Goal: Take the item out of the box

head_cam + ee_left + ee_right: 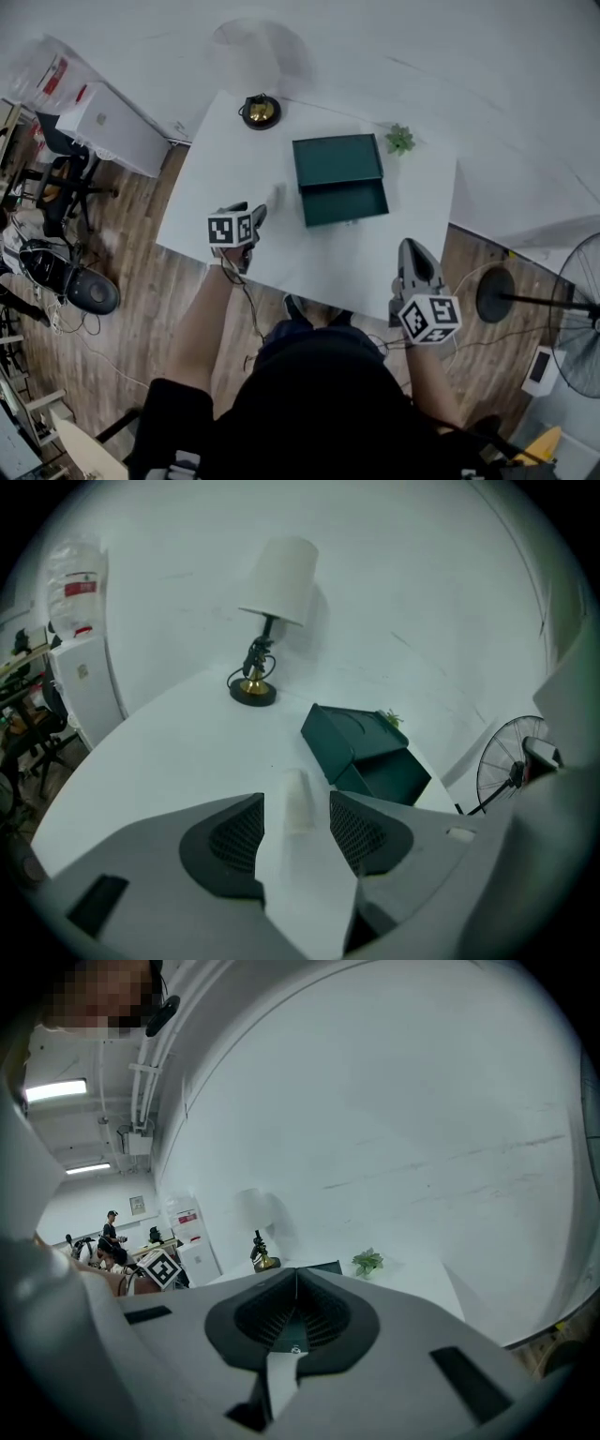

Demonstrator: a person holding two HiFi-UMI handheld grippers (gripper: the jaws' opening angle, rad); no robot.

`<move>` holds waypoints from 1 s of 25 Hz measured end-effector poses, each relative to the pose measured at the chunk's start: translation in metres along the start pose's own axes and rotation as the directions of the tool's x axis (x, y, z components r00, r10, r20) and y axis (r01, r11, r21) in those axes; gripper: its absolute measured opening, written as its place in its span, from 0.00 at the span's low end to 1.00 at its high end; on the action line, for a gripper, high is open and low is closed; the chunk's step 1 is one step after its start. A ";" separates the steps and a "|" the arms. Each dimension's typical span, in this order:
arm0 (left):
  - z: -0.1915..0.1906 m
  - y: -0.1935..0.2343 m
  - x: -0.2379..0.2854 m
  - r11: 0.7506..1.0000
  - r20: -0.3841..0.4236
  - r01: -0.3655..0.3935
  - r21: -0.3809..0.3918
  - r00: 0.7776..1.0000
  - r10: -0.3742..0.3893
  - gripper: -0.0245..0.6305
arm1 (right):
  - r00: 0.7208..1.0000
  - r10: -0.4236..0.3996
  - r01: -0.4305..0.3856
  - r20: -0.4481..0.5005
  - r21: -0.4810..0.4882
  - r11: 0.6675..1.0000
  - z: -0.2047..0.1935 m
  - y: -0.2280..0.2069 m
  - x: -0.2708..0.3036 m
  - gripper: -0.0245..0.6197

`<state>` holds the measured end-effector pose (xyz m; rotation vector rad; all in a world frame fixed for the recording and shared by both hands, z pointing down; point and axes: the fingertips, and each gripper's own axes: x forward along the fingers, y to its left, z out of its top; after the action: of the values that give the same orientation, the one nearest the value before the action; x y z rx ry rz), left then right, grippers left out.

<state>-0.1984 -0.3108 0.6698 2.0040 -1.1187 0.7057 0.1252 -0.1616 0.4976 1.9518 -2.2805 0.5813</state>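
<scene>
A dark green box stands open in the middle of the white table, its lid lying behind the empty tray. A small pale white item lies on the table to the left of the box. In the left gripper view the item lies just ahead of the gap between the jaws, and neither pad touches it. My left gripper is open right beside it. My right gripper is shut and empty, held off the table's front right edge.
A lamp with a brass base stands at the table's back left and a small green plant behind the box. A white cabinet and chairs stand on the wooden floor at left, a fan at right.
</scene>
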 end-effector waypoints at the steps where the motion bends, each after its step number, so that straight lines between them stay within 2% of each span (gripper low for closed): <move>1: 0.001 0.000 -0.009 1.000 0.020 -0.004 -0.014 1.000 0.004 0.36 | 1.000 0.009 -0.009 0.004 -0.005 1.000 0.003 0.000 0.003 0.05; 7: 0.007 -0.011 -0.067 0.994 0.163 -0.003 -0.107 0.986 0.021 0.36 | 0.998 0.060 -0.060 0.021 -0.031 0.998 0.019 0.006 0.012 0.05; 11: 0.030 -0.033 -0.108 0.998 0.281 0.009 -0.070 0.960 0.011 0.31 | 0.995 0.088 -0.086 0.046 -0.045 0.995 0.038 0.008 0.020 0.05; 16: 0.069 -0.064 -0.165 0.999 0.442 -0.025 0.039 0.897 0.005 0.25 | 0.986 0.110 -0.103 0.124 -0.056 0.993 0.073 0.010 0.020 0.05; 25: 0.117 -0.110 -0.231 0.996 0.621 -0.032 0.087 0.783 -0.029 0.21 | 0.961 0.134 -0.115 0.242 -0.090 0.989 0.129 0.013 0.014 0.05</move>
<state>-0.1979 -0.2549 0.3940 2.3983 -1.4739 0.0648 0.1331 -0.2171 0.3795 1.9546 -2.5453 0.2667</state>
